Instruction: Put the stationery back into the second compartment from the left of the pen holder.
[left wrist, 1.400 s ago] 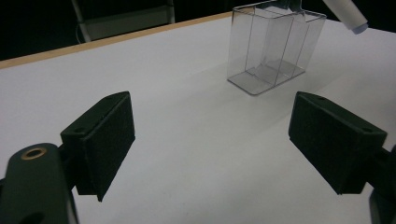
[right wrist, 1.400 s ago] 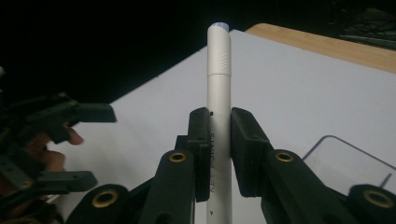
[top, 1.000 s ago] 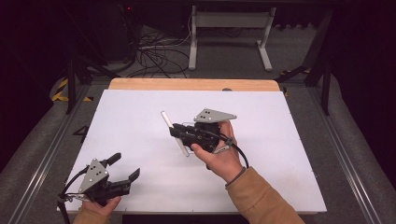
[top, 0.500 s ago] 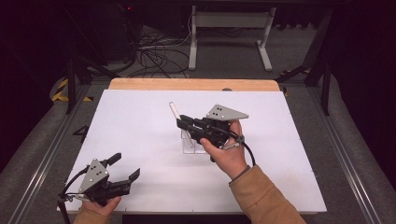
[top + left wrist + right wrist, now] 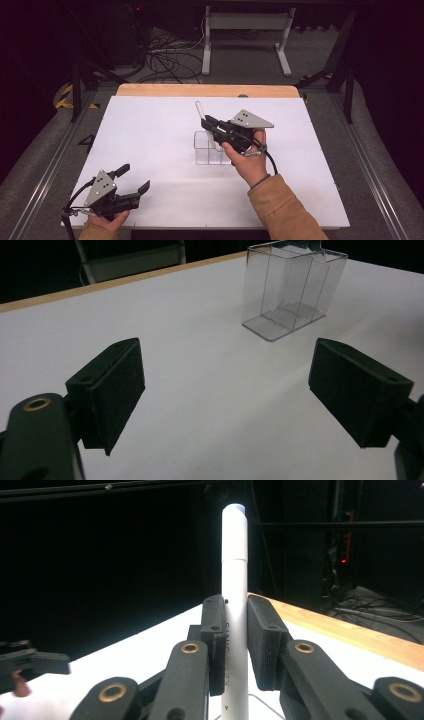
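Note:
My right gripper is shut on a white marker pen, which stands nearly upright, its lower end over a clear plastic box with compartments near the table's middle. In the right gripper view the pen rises between the two pads, clamped on both sides. My left gripper rests at the near left of the white table, open with nothing between its jaws. In the left gripper view the clear box stands ahead of its wide pads, right of centre.
A wooden strip runs along the table's far edge. Beyond it are a metal stand and loose cables on the dark floor. A rail borders the table at the left.
My right gripper has carried the pen rightward and a little down, from left of the box to over it. The left gripper has stayed put.

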`<state>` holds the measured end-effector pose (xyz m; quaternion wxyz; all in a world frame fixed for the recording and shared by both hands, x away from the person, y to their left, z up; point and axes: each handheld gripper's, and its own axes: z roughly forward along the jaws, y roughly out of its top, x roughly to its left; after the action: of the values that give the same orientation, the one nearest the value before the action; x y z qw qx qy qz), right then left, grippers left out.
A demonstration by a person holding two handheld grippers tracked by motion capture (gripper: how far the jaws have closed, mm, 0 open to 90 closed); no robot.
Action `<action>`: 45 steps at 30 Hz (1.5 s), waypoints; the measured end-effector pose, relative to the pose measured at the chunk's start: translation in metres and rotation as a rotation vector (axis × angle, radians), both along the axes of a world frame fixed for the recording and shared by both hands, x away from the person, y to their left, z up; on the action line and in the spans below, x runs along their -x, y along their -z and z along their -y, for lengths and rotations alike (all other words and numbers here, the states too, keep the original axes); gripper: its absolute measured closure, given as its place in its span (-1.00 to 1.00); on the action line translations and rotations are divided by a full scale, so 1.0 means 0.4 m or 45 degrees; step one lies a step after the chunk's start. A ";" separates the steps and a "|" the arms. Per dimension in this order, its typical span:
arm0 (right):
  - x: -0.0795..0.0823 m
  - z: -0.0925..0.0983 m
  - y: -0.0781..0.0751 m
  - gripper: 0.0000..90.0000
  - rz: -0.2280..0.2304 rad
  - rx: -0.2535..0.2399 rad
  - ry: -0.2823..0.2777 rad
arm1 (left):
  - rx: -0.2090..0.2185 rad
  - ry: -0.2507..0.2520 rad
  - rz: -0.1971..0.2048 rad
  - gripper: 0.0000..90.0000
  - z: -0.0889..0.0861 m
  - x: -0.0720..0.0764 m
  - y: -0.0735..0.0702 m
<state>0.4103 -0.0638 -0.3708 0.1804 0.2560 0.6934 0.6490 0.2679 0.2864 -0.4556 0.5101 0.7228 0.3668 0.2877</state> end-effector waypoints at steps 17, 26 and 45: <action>-0.015 0.008 0.045 0.76 0.045 0.024 0.140 | -0.002 0.000 0.000 -0.65 0.000 0.000 0.000; -0.021 0.001 0.069 0.76 0.033 0.050 0.158 | 0.002 -0.002 0.002 -0.65 0.000 0.000 0.000; -0.020 -0.008 0.110 0.76 -0.007 0.125 0.172 | 0.003 0.001 0.002 -0.65 0.000 0.000 0.000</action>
<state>0.4183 -0.0606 -0.4150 0.2342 0.2950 0.7059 0.5998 0.2680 0.2865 -0.4557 0.5112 0.7222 0.3665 0.2878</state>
